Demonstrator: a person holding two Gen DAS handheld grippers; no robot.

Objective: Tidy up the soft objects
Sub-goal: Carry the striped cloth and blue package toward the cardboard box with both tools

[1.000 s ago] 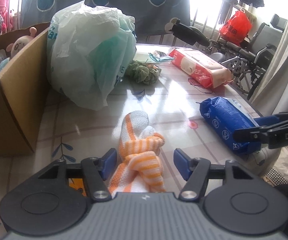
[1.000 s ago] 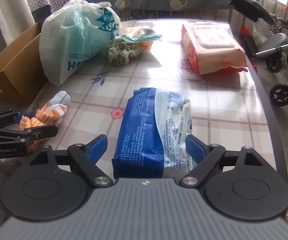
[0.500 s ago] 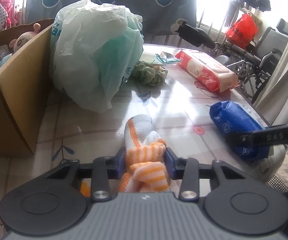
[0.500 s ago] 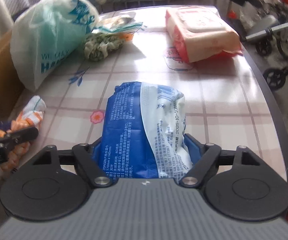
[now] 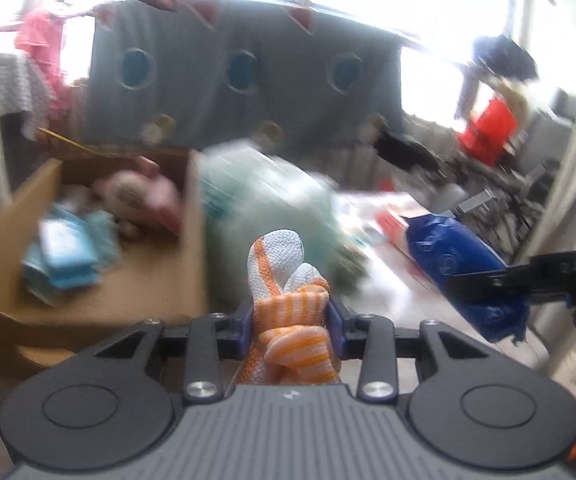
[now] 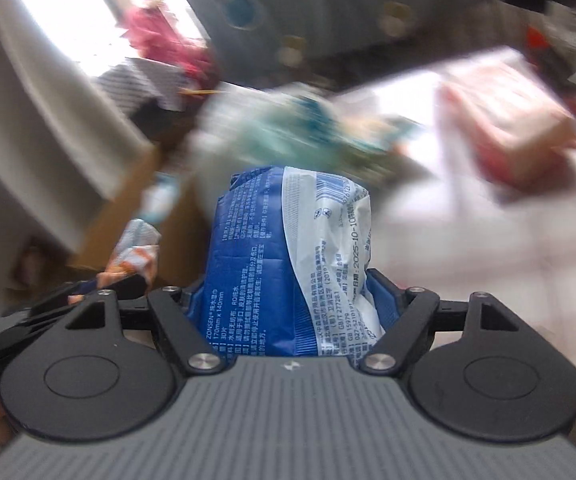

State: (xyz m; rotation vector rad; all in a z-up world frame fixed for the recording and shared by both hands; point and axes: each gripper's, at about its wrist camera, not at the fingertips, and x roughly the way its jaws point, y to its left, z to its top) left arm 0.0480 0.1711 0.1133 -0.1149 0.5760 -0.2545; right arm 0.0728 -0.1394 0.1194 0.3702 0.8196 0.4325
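While my left gripper (image 5: 291, 322) clamps the orange-striped cloth (image 5: 288, 300) and my right gripper (image 6: 291, 304) squeezes the blue wipes pack (image 6: 288, 256), both clear of the tabletop, I should carry them level over the cardboard box (image 5: 100, 280) before letting go.

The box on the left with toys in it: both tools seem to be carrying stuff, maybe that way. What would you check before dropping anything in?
1. Left tool grips the striped cloth: ok, pads press it on both sides.
2. Right tool grips the blue pack: ok, clamped between the pads.
3. Both items lifted off the table: ok.
4. Box open, with bare floor inside: ok, free space beside the pink toy and blue packets.
5. Bag beside the box clear of the path: cannot tell, too blurred.
6. Tools clear of each other: ok, apart in both views.
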